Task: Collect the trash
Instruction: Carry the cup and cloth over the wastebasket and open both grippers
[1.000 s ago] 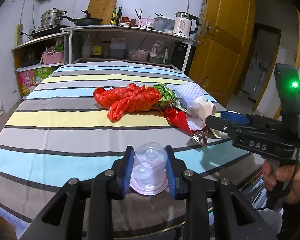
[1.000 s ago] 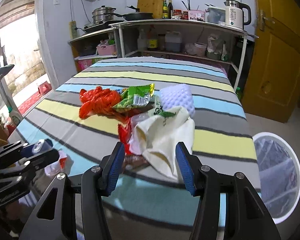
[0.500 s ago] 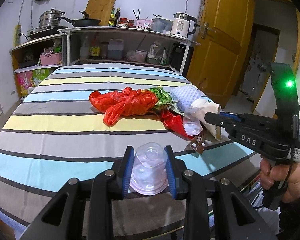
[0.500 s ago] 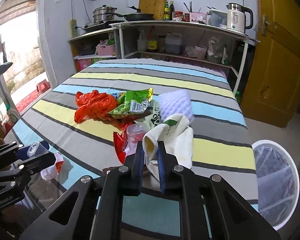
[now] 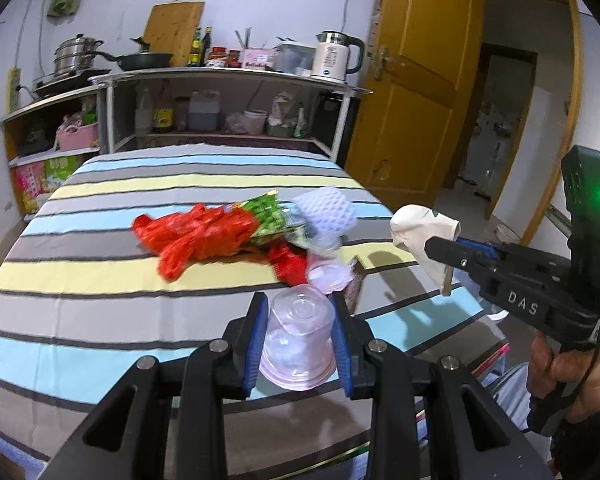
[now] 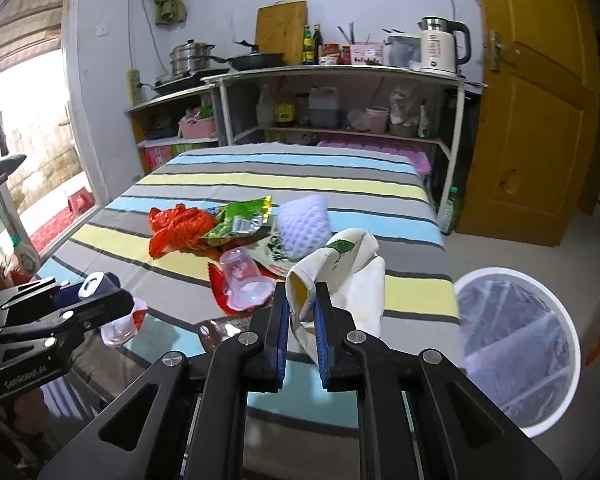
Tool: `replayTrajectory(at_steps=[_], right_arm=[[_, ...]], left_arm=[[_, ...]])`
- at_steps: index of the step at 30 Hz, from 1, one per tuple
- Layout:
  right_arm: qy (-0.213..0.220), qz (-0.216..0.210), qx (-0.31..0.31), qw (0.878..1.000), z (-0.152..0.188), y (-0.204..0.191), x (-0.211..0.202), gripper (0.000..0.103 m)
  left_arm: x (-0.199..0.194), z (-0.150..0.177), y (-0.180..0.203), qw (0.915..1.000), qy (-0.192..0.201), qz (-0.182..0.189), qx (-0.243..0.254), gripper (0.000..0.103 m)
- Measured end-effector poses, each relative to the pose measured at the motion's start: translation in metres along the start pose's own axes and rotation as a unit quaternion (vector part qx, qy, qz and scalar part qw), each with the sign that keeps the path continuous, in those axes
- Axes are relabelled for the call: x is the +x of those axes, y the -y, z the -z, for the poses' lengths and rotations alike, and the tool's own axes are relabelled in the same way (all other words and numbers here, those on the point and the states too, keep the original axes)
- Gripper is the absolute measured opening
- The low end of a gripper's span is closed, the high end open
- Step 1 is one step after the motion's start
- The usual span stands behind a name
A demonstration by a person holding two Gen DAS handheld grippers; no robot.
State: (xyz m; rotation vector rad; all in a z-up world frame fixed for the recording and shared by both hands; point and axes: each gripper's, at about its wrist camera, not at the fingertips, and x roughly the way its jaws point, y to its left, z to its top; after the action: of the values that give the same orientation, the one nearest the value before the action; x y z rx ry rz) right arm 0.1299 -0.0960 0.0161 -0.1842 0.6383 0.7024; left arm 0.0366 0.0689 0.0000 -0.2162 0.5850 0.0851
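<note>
above the striped table (image 6: 340, 172), the right gripper (image 6: 302, 320) is pinching a crumpled paper cup (image 6: 340, 268); the left gripper (image 5: 299, 340) is clamping a clear plastic cup (image 5: 299, 336); remaining trash is lying mid-table

Striped table (image 5: 80, 280), white kettle (image 6: 440, 50), frying pan (image 5: 146, 60), yellow door (image 5: 412, 92)

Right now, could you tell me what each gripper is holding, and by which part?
The left gripper clamps a clear plastic cup by its side walls. The right gripper pinches a cream paper bag by a folded edge.
</note>
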Motion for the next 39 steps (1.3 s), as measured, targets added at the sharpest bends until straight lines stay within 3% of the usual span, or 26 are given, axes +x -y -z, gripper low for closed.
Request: replayTrajectory(at_steps=[23,39], right_arm=[[0.014,0.088,0.090,0.992,0.033,0.107,-0.045,0.013],[-0.010,0.115,0.152,0.982,0.059,0.175,-0.034,0.013]], left_arm=[[0.048,-0.043,0.115,0.9920,-0.014,0.101,0.073,0.032],[0.110,-0.070,0.182,0.9839,-0.033,0.147,0.096,0.032]])
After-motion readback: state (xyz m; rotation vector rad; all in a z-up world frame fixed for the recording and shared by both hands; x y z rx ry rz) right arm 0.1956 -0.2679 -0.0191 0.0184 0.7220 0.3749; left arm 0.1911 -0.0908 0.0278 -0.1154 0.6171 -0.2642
